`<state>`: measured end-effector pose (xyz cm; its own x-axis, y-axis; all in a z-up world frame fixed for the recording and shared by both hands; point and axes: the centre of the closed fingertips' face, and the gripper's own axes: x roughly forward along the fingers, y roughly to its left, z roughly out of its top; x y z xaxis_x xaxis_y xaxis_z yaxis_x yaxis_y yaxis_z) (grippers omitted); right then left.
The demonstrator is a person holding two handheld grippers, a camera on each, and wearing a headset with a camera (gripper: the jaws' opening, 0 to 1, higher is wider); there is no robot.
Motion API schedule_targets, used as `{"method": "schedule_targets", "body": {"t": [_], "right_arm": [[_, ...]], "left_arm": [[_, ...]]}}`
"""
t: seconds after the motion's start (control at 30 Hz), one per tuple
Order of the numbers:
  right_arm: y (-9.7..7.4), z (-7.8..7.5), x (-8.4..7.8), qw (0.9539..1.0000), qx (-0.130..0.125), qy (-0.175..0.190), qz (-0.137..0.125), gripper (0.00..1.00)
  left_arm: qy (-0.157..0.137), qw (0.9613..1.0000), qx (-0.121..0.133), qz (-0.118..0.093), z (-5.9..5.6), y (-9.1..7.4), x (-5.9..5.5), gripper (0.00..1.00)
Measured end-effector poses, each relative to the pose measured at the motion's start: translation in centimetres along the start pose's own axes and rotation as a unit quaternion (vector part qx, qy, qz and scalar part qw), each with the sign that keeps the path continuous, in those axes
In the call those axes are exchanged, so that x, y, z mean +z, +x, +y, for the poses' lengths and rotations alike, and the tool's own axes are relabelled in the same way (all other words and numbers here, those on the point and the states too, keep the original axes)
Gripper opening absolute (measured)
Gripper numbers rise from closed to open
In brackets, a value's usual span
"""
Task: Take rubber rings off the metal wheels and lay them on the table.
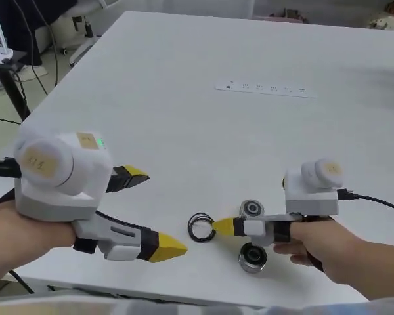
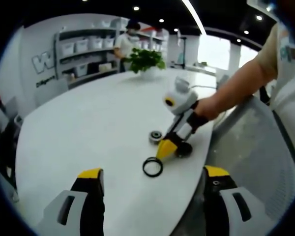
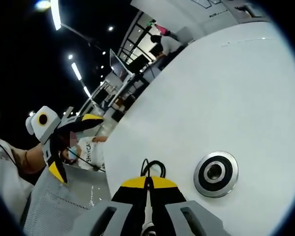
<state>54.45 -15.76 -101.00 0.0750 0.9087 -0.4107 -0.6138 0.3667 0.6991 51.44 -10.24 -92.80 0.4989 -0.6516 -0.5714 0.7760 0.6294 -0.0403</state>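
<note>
Black rubber rings (image 1: 201, 227) lie flat on the white table (image 1: 184, 118), near its front edge. My right gripper (image 1: 224, 228): jaws closed together, tips touching the rings; pinching rubber or not, cannot tell. My left gripper (image 1: 154, 210): jaws wide apart, empty. One metal wheel (image 1: 252, 209) just beyond the right gripper, second wheel (image 1: 252, 257) just nearer.

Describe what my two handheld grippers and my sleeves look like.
The left gripper has a white-grey body, a green light, black jaws with yellow tips and a black cable. The right gripper is white with yellow tips and a black cable. The short sleeve is beige.
</note>
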Motion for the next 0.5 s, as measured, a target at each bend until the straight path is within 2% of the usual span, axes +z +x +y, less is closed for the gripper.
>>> {"method": "schedule_targets", "body": {"t": [0.5], "right_arm": [[-0.11, -0.41, -0.05, 0.9999, -0.009, 0.004, -0.002, 0.01]], "left_arm": [[-0.004, 1.0, -0.003, 0.008, -0.17, 0.13, -0.39, 0.83]]}}
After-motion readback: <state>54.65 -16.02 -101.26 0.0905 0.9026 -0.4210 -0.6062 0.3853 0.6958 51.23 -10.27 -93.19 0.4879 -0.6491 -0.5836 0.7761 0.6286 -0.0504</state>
